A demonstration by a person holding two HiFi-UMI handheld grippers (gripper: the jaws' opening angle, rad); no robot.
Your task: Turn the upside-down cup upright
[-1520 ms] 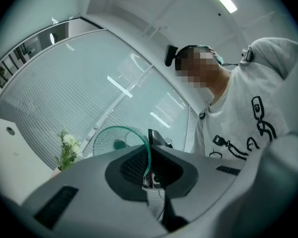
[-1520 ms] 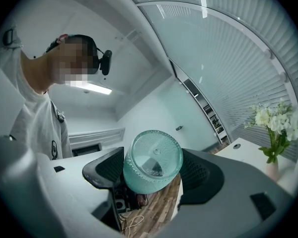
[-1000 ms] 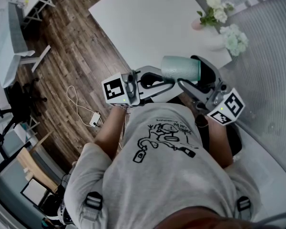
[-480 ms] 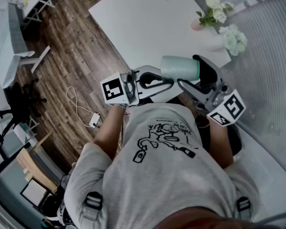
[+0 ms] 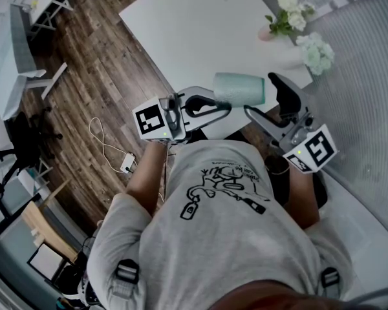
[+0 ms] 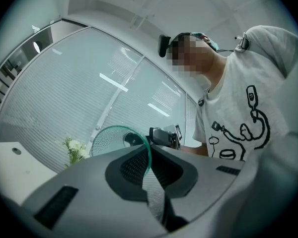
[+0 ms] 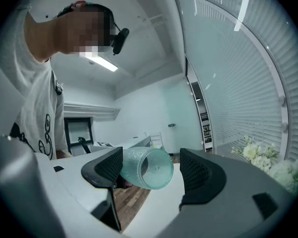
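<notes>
Pinching the cup [image 5: 239, 88] by its rim, your left tool [image 5: 210, 105] holds it sideways; your right tool [image 5: 269, 102] is spread, cup base between its jaws.

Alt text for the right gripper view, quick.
A translucent green cup lies on its side between the open jaws of the right gripper, base toward the camera, unclamped. A person in a white printed shirt stands left; white flowers sit lower right.

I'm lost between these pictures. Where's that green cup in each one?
Head view: cup just above centre, lying sideways.
Left gripper view: cup lower centre-left, rim pinched between the jaws.
Right gripper view: cup lower centre, between parted jaws.
Shared landmark: the white flowers by the window.
</notes>
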